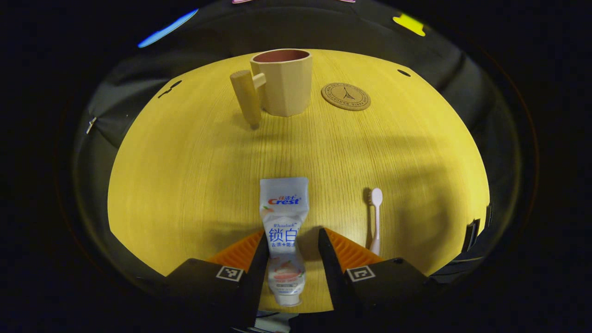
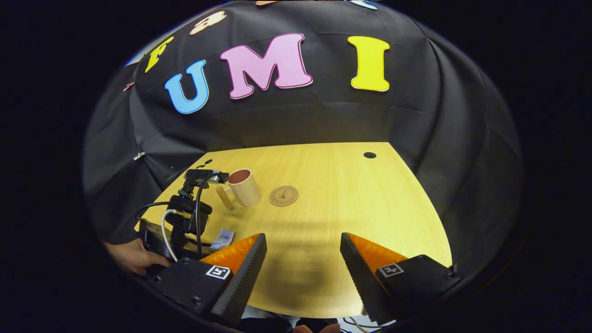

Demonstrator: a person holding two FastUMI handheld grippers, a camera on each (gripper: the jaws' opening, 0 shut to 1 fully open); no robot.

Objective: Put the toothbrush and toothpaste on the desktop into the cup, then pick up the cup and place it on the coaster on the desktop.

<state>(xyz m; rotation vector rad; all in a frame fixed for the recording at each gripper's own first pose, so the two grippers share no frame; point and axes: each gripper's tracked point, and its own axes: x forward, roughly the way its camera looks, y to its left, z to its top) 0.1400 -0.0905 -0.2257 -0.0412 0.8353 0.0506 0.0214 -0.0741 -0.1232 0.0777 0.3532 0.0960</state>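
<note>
Desktop [image 1: 194,175]: pale wood-grain surface, lit yellow, bounded by the booth's black cloth wall [image 2: 323,115]. Left gripper [image 1: 291,249], left gripper view: low over the near edge of the desktop, jaws spread apart, one finger on each side of the toothpaste [image 1: 283,231]; the left finger lies close against the tube's edge, the right finger stands clear of it, and whether the left one touches cannot be told. Toothpaste: white tube, lying flat at 6 o'clock in that view, cap toward the camera, crimped end pointing to 12 o'clock. Toothbrush [image 1: 375,219]: pale, lying flat at about 4 o'clock from centre, just to the right of the right finger, bristle head pointing away from the camera. Cup [image 1: 283,83]: beige, faceted, upright at 12 o'clock, interior reddish, with a wooden peg handle [image 1: 247,99] on its left side. Coaster [image 1: 346,96]: round, cork-coloured, printed with a tower motif, at 1 o'clock, near the cup's right side and apart from it. Right gripper [image 2: 303,263], right gripper view: held above the desktop's near edge, jaws released wide, with bare wood between them. In the same view, at 8 o'clock, the left gripper appears with its cables, held by a hand [image 2: 132,256]; the cup and coaster lie at about 10 o'clock.
</note>
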